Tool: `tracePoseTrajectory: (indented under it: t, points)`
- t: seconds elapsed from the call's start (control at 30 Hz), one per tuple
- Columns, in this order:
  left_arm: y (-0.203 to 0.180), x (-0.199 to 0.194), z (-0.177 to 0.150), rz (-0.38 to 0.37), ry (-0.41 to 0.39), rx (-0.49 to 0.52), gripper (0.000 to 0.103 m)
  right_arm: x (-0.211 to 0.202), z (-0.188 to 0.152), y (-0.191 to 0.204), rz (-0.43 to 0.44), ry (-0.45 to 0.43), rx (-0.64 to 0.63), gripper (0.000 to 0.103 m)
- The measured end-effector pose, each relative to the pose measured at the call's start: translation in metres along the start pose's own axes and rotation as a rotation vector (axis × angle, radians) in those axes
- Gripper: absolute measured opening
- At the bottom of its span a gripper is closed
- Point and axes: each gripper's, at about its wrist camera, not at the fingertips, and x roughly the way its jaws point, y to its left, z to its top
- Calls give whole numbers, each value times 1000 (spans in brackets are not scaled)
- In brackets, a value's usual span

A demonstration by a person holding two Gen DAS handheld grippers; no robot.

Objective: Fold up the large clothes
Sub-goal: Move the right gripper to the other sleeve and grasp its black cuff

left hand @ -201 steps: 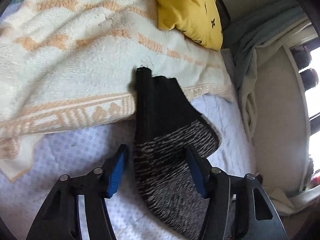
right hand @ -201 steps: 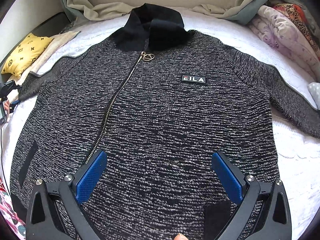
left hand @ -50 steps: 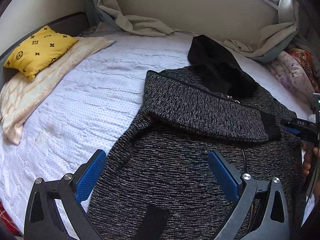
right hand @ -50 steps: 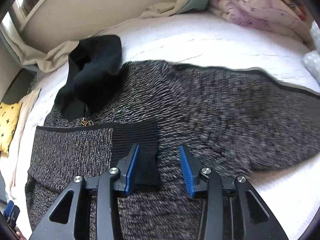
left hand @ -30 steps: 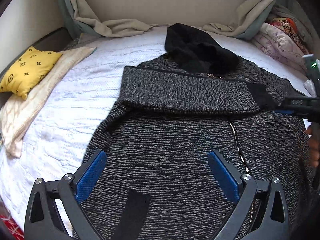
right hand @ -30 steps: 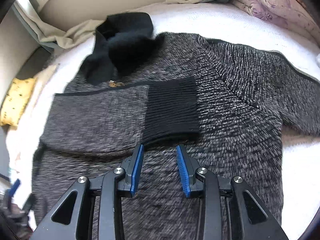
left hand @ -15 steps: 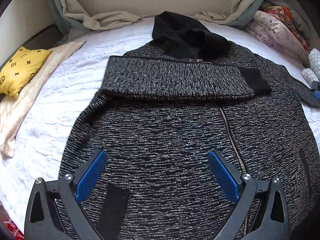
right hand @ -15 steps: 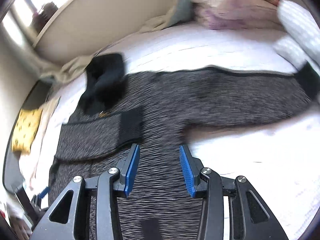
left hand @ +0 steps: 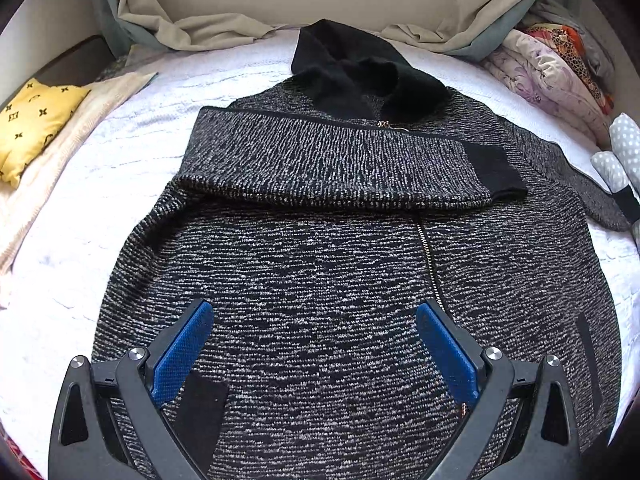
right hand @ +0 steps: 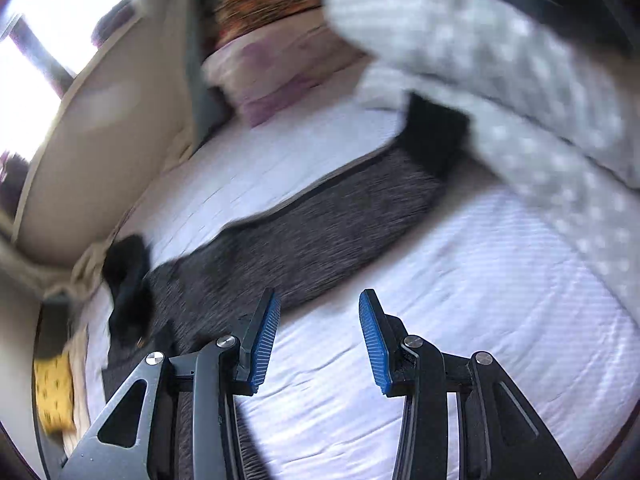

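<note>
A grey-and-black knit zip jacket (left hand: 320, 272) lies face up on the white bed (left hand: 80, 240). Its black collar (left hand: 352, 76) is at the far end. One sleeve is folded across the chest, its black cuff (left hand: 494, 172) resting right of the zip. The other sleeve (right hand: 320, 232) stretches out flat, and its black cuff (right hand: 436, 140) lies by a dotted pillow. My left gripper (left hand: 316, 344) hovers open over the jacket's lower front, holding nothing. My right gripper (right hand: 318, 336) is partly open and empty above bare sheet, just beside the outstretched sleeve. The right wrist view is blurred.
A yellow pillow (left hand: 32, 120) and a cream towel (left hand: 60, 152) lie at the left edge. Beige and green bedding (left hand: 200, 28) is bunched along the back wall. Floral quilts (left hand: 552, 68) and a grey dotted pillow (right hand: 520, 80) crowd the right side.
My right gripper has swung from the folded cuff on the chest out to the outstretched sleeve, rolling as it went, and has left the left wrist view. The left gripper has hardly moved.
</note>
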Motion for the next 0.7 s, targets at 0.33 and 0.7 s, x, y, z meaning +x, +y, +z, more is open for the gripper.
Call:
tracePoseTrajectory:
  t: [0.33,0.7]
  points:
    - [16,21,2,6,47,-60,103,35,23,-64,-17,-4,211,38]
    - [24,41,2,21,79,-77,103,76,42,-80,-20,-51,294,44]
